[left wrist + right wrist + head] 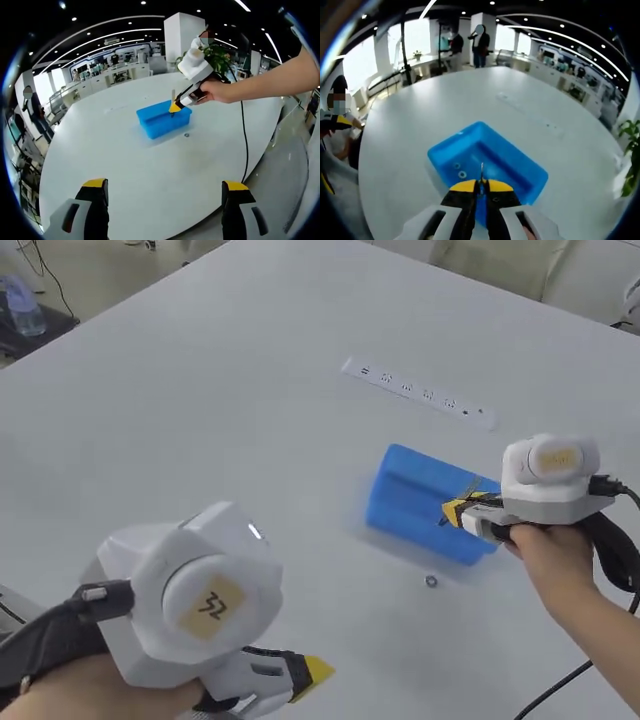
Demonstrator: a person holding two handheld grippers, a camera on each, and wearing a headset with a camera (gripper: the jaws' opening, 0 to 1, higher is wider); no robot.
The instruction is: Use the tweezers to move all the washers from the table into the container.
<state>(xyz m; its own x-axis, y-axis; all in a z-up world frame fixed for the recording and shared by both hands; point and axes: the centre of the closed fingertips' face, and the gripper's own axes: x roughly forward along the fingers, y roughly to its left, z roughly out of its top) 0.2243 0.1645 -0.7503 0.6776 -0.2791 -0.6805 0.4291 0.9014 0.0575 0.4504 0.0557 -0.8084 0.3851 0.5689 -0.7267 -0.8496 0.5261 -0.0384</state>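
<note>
White table (200, 390), right claw (481, 187) pinching tweezers (481, 172) over blue container (445, 146), washer (431, 582) lying near

Your container (425, 502) is bright blue on a plain pale grey-white table (200, 420), your left gripper (165, 184) and right gripper (481, 185) are white with yellow tips over black jaws, the tweezers (481, 171) and loose washer (431, 582) look silvery, and the power strip (417, 392) is white

The left tool (165, 185), jaws wide apart, faces the bench (125, 165), where the right tool (176, 106) holds tweezers (173, 96) over a blue container (160, 122) with one washer (186, 134) just beside it.
</note>
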